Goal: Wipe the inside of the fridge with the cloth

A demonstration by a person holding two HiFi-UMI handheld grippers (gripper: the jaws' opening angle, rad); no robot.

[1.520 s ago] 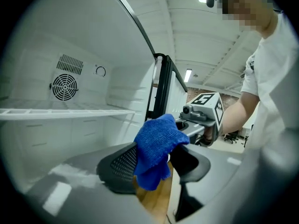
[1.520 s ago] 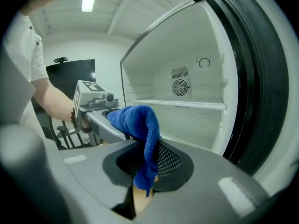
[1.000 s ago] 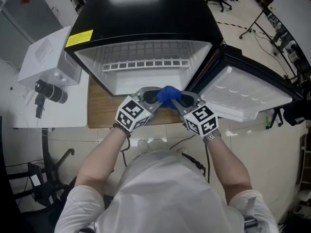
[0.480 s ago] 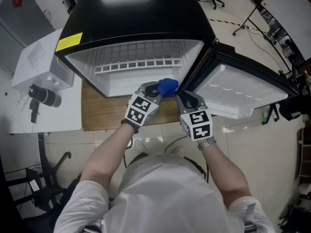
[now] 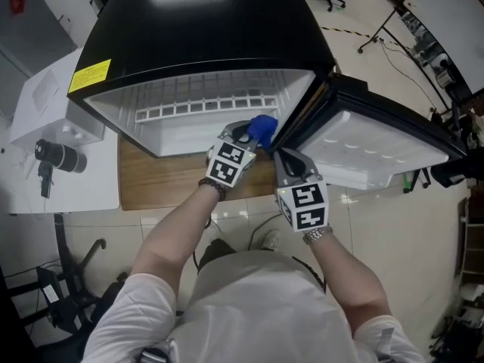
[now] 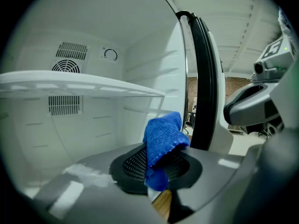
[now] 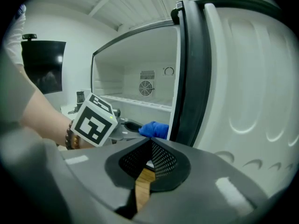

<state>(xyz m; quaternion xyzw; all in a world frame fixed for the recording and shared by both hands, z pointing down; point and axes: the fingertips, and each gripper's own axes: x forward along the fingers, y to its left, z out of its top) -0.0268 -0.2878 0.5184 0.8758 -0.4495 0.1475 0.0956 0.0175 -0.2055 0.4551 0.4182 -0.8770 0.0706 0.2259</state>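
blue cloth (image 6: pixel 163 136) pinched in left gripper (image 6: pixel 156 171) at the open fridge (image 5: pixel 204 44) mouth; right gripper (image 7: pixel 149 160) jaws just closed together, empty, seemingly beside the door (image 5: pixel 378 150)

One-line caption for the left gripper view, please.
Left hand-held gripper, shut on a blue cloth, points into the open fridge beneath its white shelf.

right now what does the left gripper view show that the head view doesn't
Only the left gripper view: the fan vent and dial on the back wall of the fridge. Only the head view: its black top, its yellow label and the black camera beside it. Both: the blue cloth pinched in the left gripper, the white shelf, the open door and the right gripper.
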